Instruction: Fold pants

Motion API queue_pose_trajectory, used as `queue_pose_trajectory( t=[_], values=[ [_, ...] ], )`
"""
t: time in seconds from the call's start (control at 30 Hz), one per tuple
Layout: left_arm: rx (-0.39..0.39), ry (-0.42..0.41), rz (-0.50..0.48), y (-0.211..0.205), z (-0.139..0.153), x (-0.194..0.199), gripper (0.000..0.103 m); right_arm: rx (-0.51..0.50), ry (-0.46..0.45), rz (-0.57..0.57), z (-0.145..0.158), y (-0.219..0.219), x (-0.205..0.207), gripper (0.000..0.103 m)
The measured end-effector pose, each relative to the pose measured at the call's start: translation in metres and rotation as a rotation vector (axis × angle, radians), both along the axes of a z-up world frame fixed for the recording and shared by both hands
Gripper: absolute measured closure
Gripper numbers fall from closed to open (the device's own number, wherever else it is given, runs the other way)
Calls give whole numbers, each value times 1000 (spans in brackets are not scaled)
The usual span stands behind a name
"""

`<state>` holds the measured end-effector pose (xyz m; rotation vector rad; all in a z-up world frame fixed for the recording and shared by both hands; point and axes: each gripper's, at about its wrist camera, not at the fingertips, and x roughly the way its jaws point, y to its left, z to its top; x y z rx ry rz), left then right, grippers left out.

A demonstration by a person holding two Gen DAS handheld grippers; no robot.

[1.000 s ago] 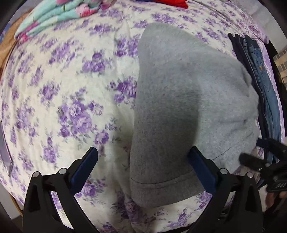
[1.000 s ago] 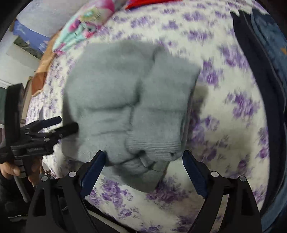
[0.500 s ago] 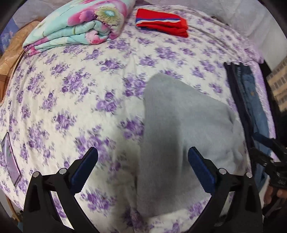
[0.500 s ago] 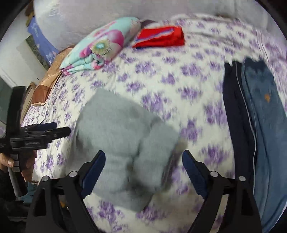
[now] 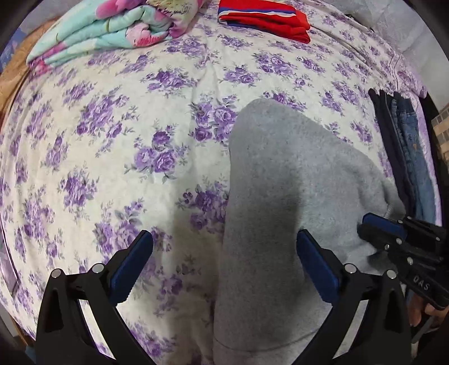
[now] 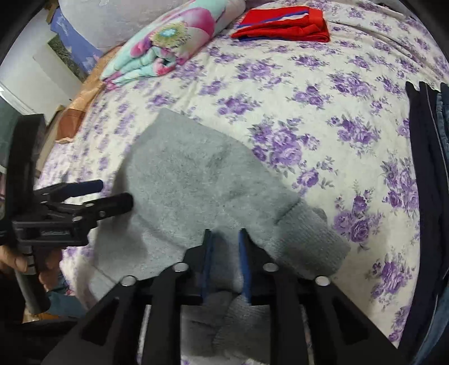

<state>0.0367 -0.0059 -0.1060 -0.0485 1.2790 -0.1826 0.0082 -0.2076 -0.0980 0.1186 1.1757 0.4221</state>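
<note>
The grey fleece pants lie folded on the flowered bedspread; they also show in the right wrist view. My left gripper is open, its right finger over the pants' near left part, not gripping. My right gripper is shut on the pants' near edge beside the ribbed cuff. It shows at the right in the left wrist view. The left gripper shows at the left in the right wrist view, jaws apart.
A folded floral quilt and a folded red garment lie at the far end of the bed. Dark pants and blue jeans lie along the right side. The bed's near edge is just below the grippers.
The right gripper has closed from wide open onto the near edge of the grey pants. Both grippers drew back then came closer again. The left gripper stays open.
</note>
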Motion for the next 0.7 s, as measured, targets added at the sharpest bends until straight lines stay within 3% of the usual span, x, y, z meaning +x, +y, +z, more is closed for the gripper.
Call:
queue_pose_trajectory(
  t=[0.03, 0.1, 0.17, 0.3, 0.4, 0.53, 0.7],
  values=[
    [-30, 20, 10, 4, 3, -1, 4, 27, -1, 6, 7, -1, -4, 61],
    [-75, 38, 21, 11, 9, -5, 5, 65, -22, 6, 20, -5, -14, 36],
    [-121, 59, 2, 16, 11, -11, 5, 86, -46, -38, 35, -17, -27, 25],
    [-137, 85, -33, 13, 6, -17, 5, 182, -18, -138, 37, -54, -45, 25],
    [-166, 167, -77, 3, -7, -18, 5, 193, 77, -223, 11, -78, -53, 25],
    [-159, 253, -141, -12, -29, -21, 4, 382, 237, -287, -31, -87, -58, 24],
    [-317, 340, -72, -5, -54, -13, 4, 457, 309, -316, -63, -74, -57, 10]
  ],
)
